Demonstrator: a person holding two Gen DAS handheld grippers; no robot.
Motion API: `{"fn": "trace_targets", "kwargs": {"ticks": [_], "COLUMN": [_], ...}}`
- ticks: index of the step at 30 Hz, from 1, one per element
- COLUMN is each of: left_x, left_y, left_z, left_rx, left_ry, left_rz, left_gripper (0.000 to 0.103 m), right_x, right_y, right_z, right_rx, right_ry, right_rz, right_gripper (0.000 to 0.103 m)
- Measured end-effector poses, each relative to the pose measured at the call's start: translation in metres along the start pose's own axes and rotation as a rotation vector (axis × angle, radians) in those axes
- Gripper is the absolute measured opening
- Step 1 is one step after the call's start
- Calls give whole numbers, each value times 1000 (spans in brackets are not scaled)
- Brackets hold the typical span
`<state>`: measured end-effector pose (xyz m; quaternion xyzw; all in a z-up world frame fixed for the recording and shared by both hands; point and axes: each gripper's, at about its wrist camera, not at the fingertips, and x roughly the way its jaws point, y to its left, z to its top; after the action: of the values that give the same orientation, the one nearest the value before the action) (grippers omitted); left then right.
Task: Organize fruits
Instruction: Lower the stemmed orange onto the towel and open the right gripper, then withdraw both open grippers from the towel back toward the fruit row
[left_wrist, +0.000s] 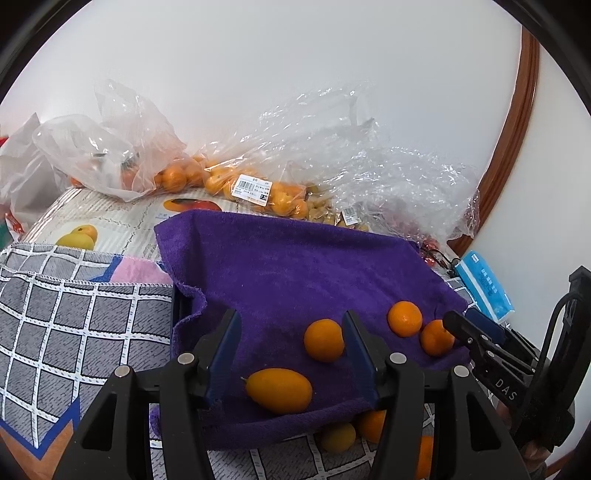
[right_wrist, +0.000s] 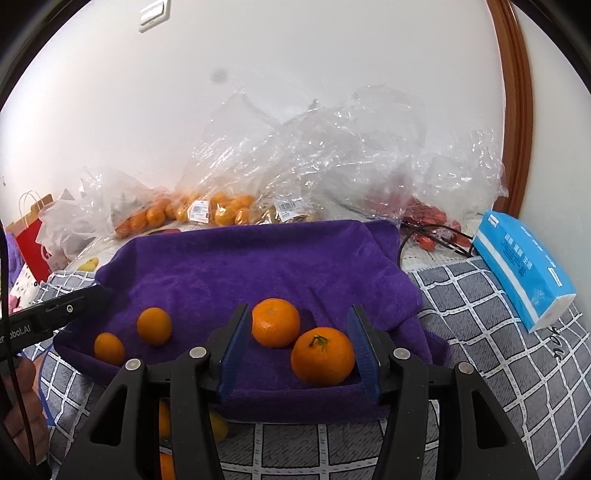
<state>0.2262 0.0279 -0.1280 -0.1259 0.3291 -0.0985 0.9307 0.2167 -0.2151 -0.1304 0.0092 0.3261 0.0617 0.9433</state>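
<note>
On the far left, my left hand-held gripper (left_wrist: 291, 354) stood wide apart and held nothing. Between its fingers lay the oval kumquat (left_wrist: 279, 389) at the near edge of the purple towel (left_wrist: 295, 266), and a rounder small orange (left_wrist: 324, 339) sat just beside the inner face of its right finger. To take the oval one cleanly, I judged I should bring the fingers down across its short axis, so that it would not squirt out lengthwise, and keep clear of the round neighbour.

Further right on the same towel were two mandarins. In my right camera, the right hand-held gripper (right_wrist: 301, 350) was likewise spread wide and empty. The smooth mandarin (right_wrist: 276, 322) lay close against its left finger, and the stemmed mandarin (right_wrist: 322, 355) was nearer me, just beside the right finger and touching or nearly touching the first. I thought the stemmed one the better pick. I would shift slightly right to centre it, lower until the pads met its widest girth, and close gently, since the skin looked soft and the towel would give under it.

A few loose fruits (left_wrist: 338, 437) showed below the towel's front edge on the checked cloth (left_wrist: 74, 332); I judged those still unsorted. The blue tissue pack (right_wrist: 524, 269) lay well apart at the right.
</note>
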Motion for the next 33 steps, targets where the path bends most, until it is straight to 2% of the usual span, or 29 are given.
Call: {"fn": "trace_targets", "kwargs": {"ticks": [6, 12, 16, 20, 25, 29, 33], "left_x": [-7, -8, -10, -22, -38, -47, -55], "left_y": [3, 7, 3, 1, 19, 36, 49], "left_z": [1, 1, 2, 3, -12, -37, -56], "left_rx": [-18, -16, 39, 62, 10, -10, -30], "left_ry": [-21, -32, -30, 6, 84, 148, 166], "left_rz": [3, 39, 60, 111, 95, 117, 131], "left_gripper": [54, 54, 54, 54, 54, 54, 54], "right_x": [-20, -34, -38, -46, -54, -53, -45], "right_y": [9, 8, 12, 17, 33, 49, 53], "right_z": [0, -10, -26, -39, -54, -65, -72], "right_rx": [-12, 20, 33, 42, 46, 13, 22], "right_ry": [11, 49, 89, 125, 158, 183, 204], "right_rz": [3, -14, 1, 55, 166, 194, 197], "right_gripper": [53, 53, 49, 48, 49, 49, 48]}}
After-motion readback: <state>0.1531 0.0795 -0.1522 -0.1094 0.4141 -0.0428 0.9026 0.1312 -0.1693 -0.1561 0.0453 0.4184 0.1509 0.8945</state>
